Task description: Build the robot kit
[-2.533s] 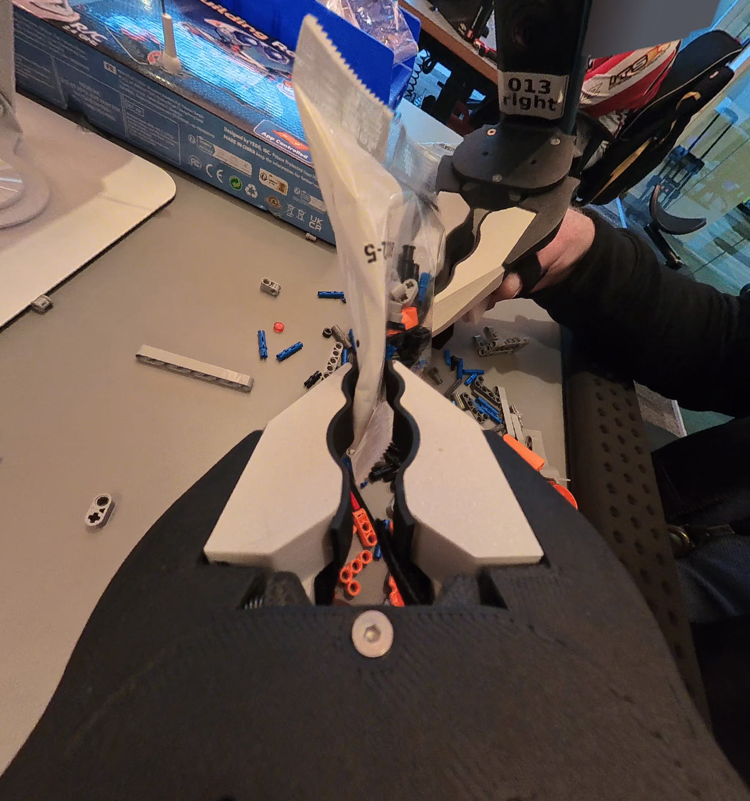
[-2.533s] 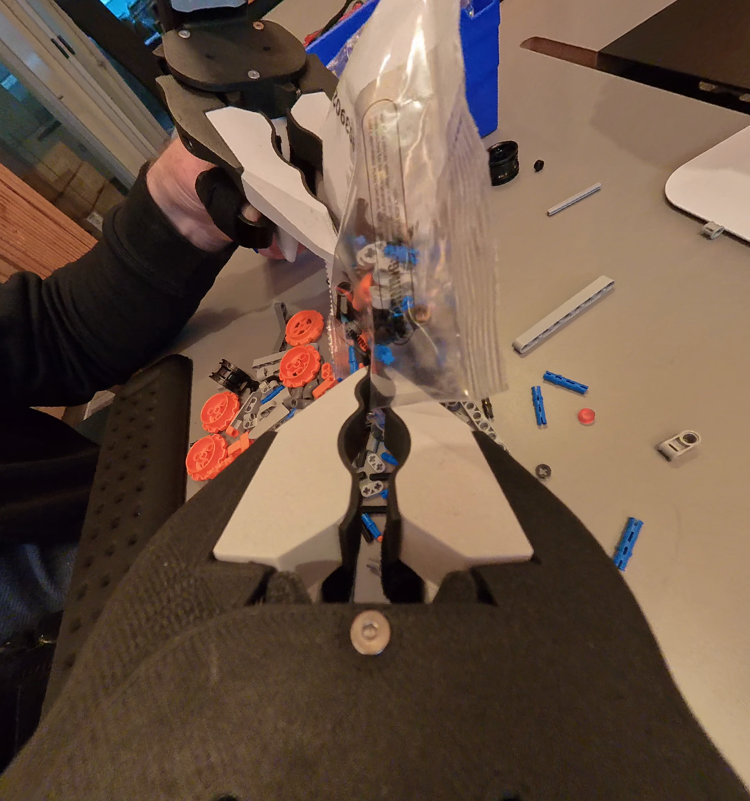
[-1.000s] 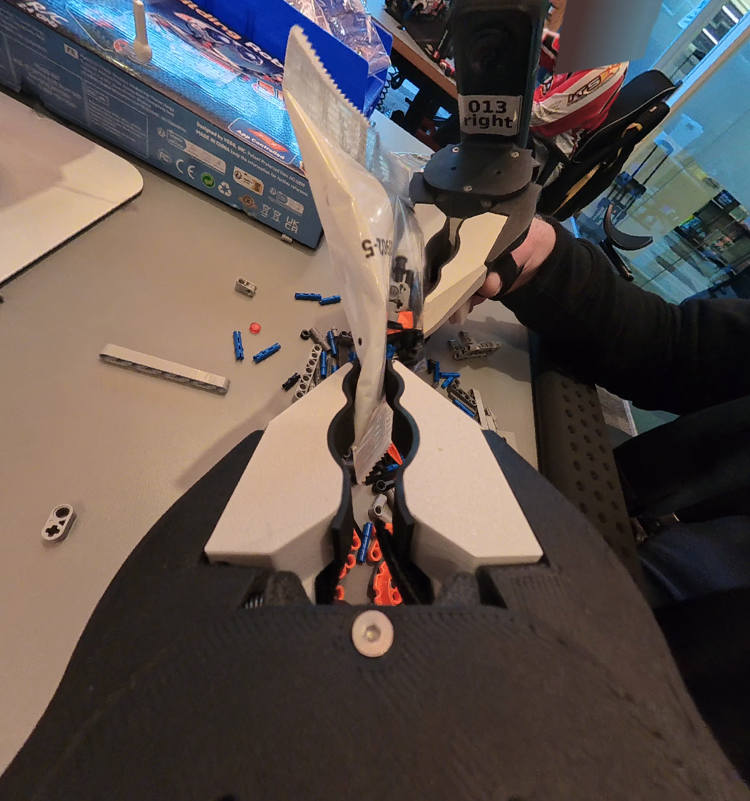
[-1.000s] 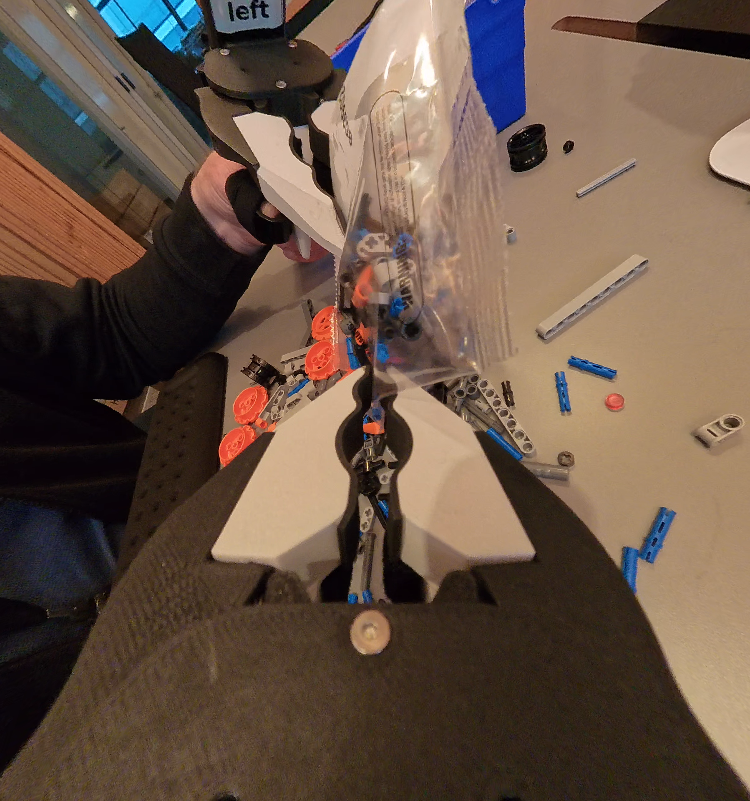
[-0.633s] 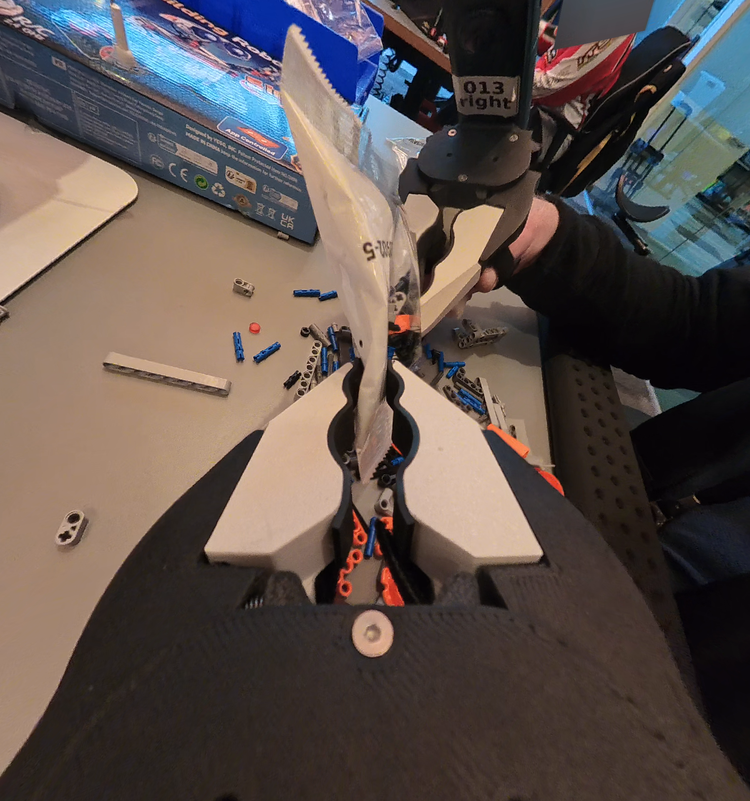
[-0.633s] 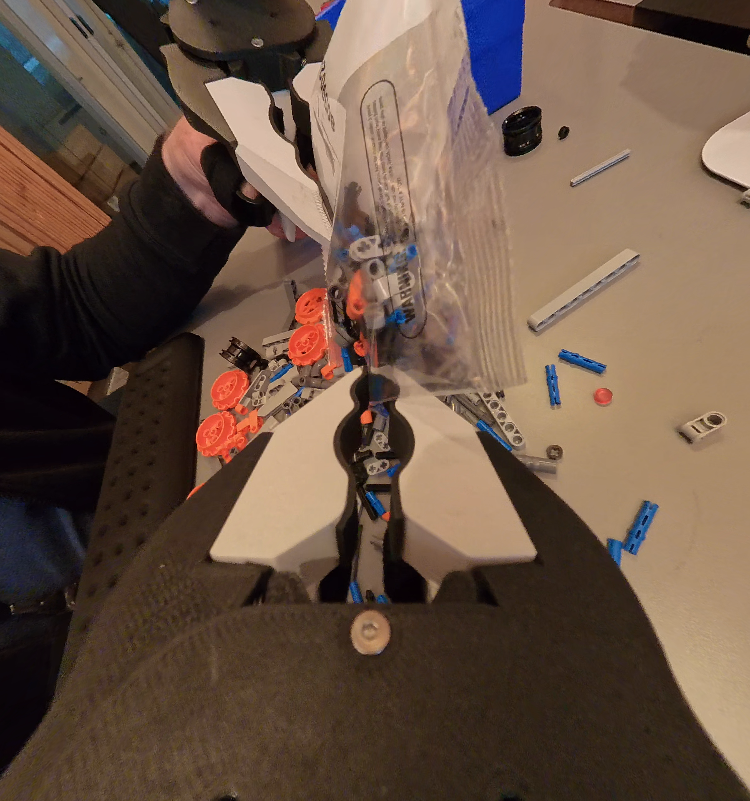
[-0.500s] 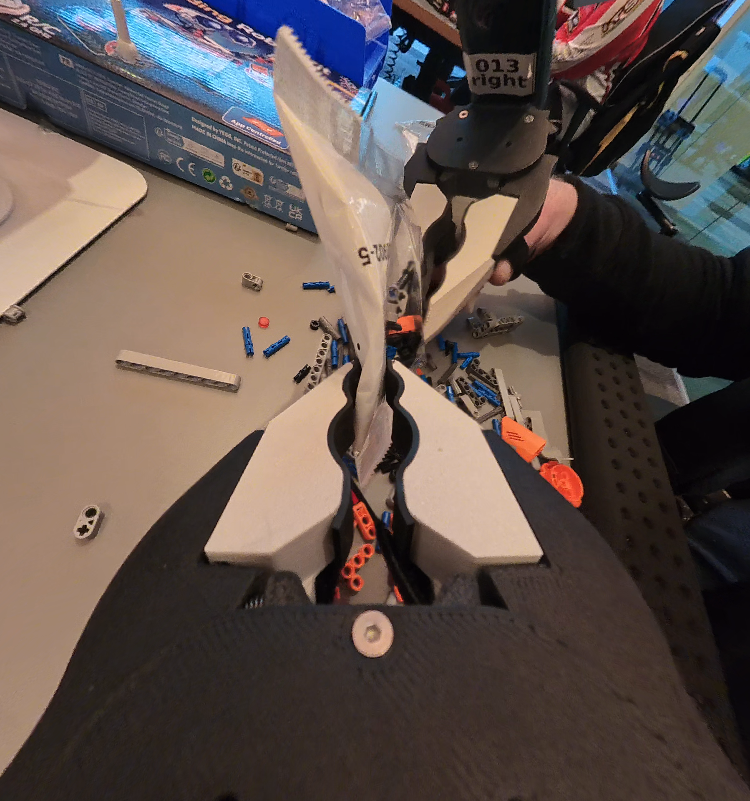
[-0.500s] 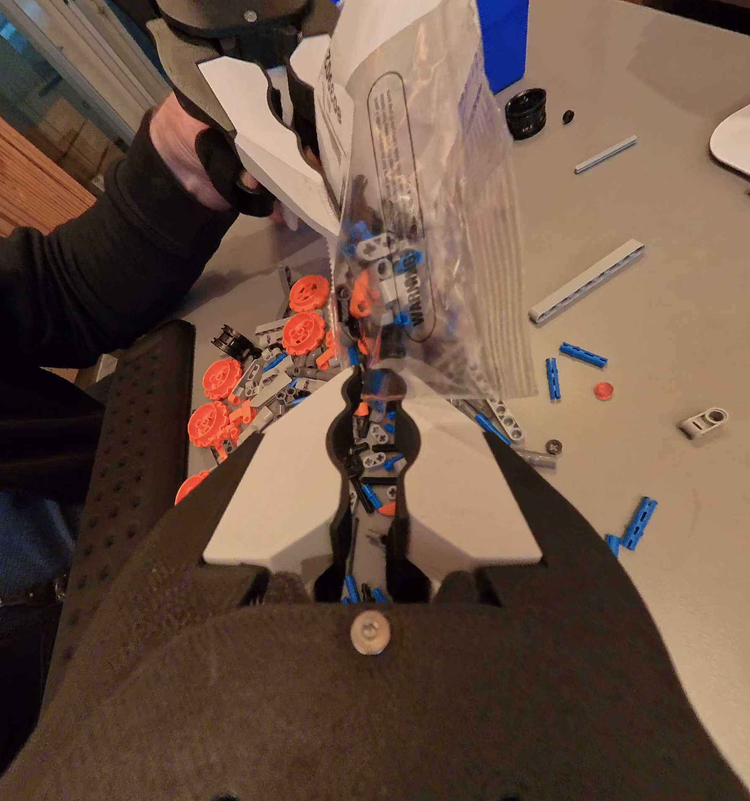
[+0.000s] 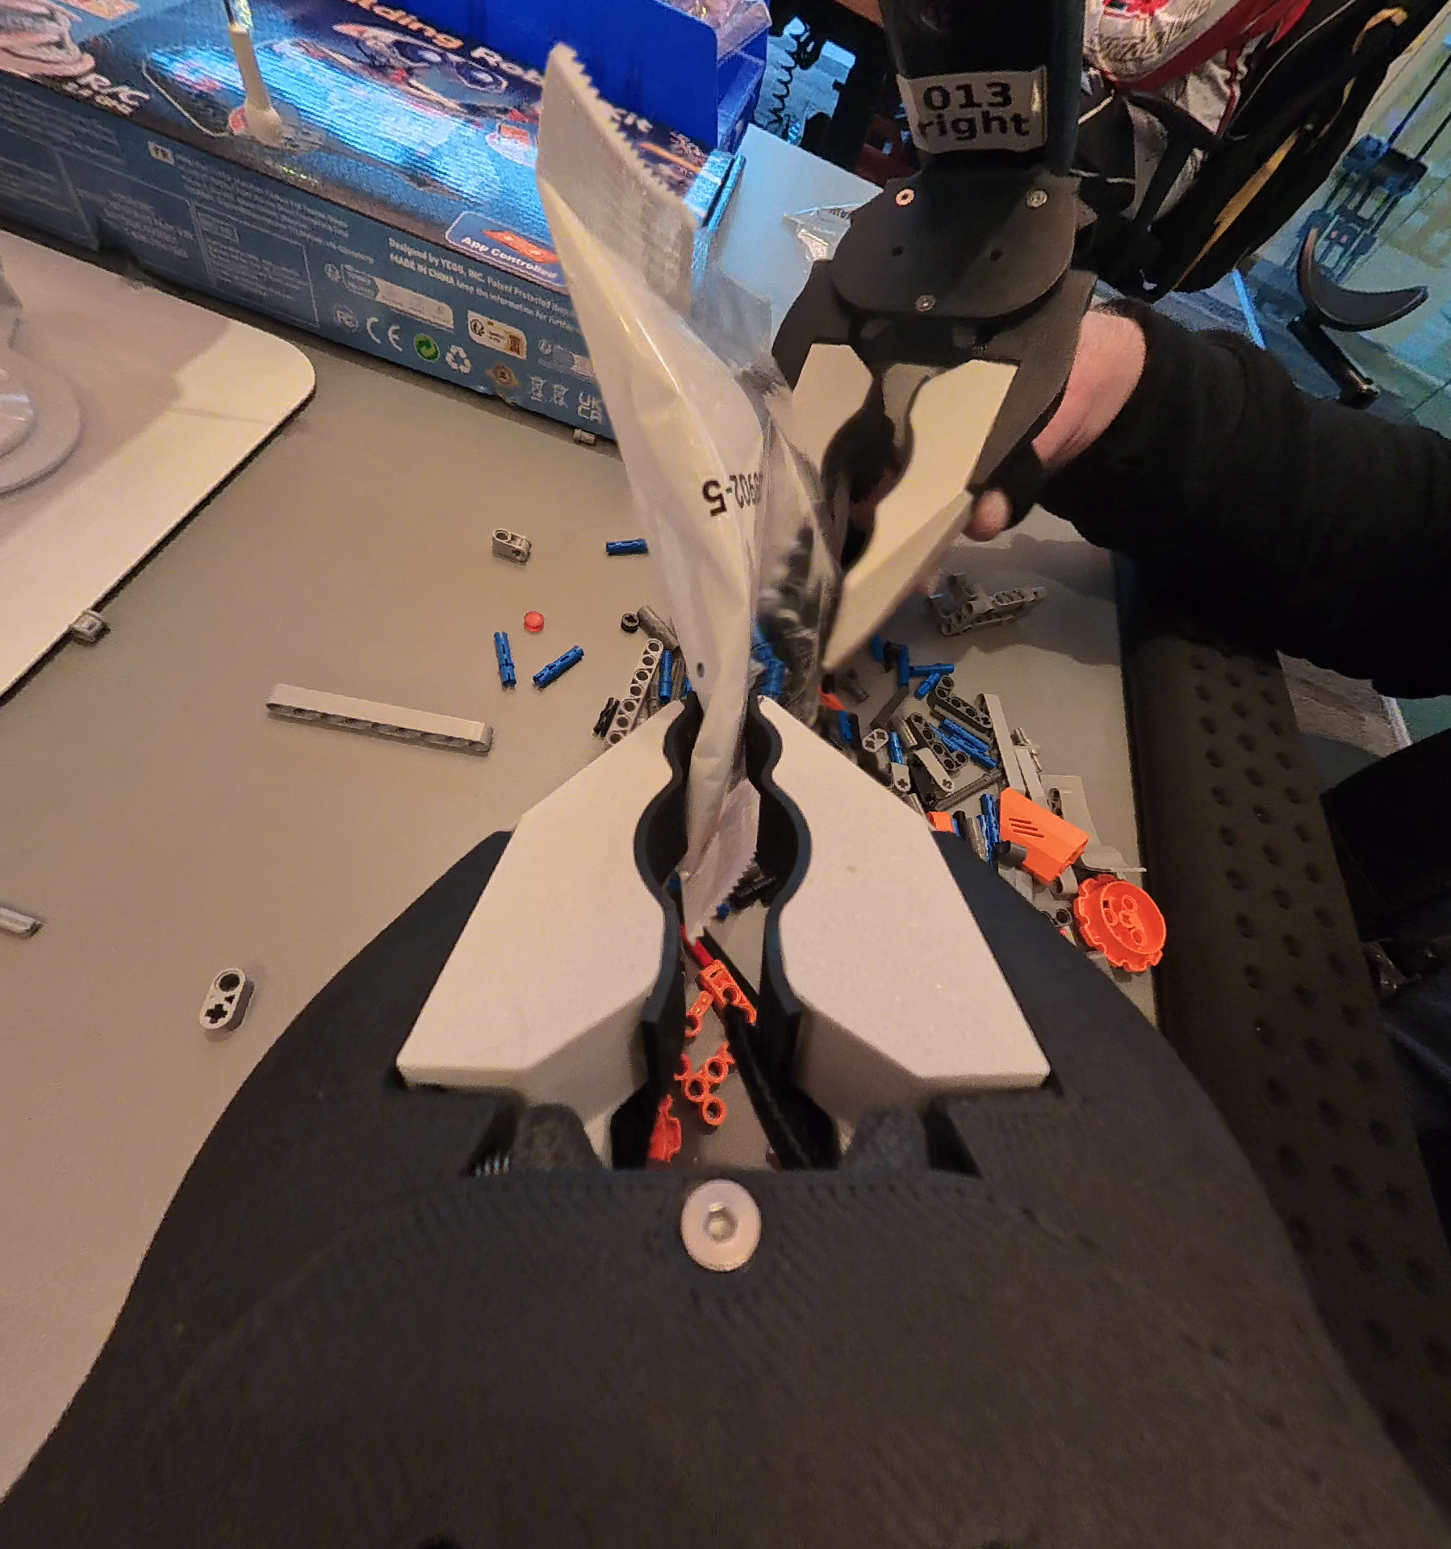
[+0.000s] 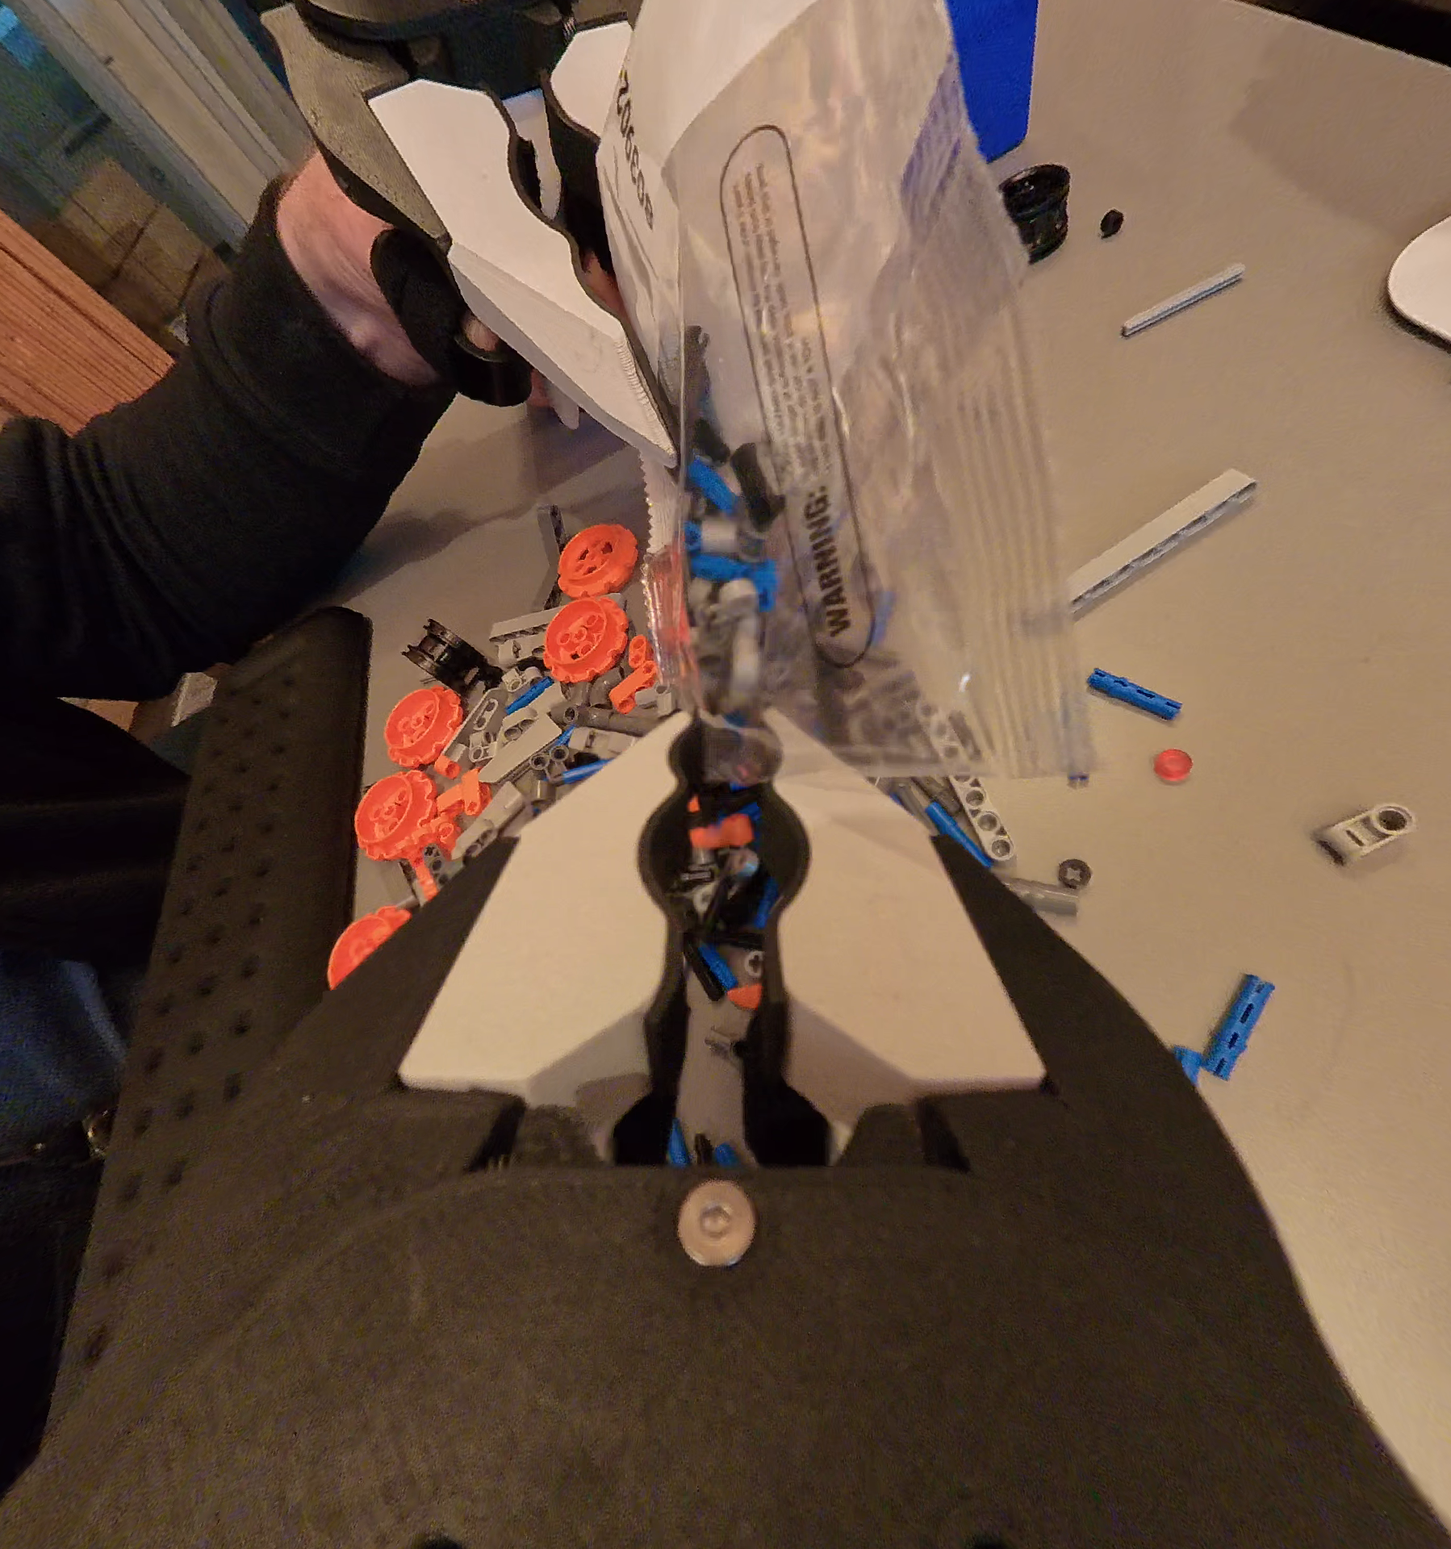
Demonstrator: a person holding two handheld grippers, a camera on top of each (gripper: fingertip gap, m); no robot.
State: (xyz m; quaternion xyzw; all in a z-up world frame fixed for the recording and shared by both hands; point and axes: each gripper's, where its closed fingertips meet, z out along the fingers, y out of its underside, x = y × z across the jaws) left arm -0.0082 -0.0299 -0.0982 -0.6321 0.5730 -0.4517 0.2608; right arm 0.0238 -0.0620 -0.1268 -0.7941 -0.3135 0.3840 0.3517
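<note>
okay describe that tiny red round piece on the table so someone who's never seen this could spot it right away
Start at the long grey beam lying alone on the grey table, right of the clear plastic bag both grippers pinch. Nearer the camera lie blue pins, then the tiny red round piece. It is the only flat red disc; its neighbours are blue sticks and grey connectors.

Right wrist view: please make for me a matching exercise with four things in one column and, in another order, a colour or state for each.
Things:
1. plastic bag
2. toothed wheels
3. long beam
4. small round stud

Descriptions:
A. grey, lying flat on the table
B. red, alone on the table
C. orange, in the pile of parts
D. clear, held up by the left gripper and right gripper

Pairs: 1-D, 2-C, 3-A, 4-B
</note>
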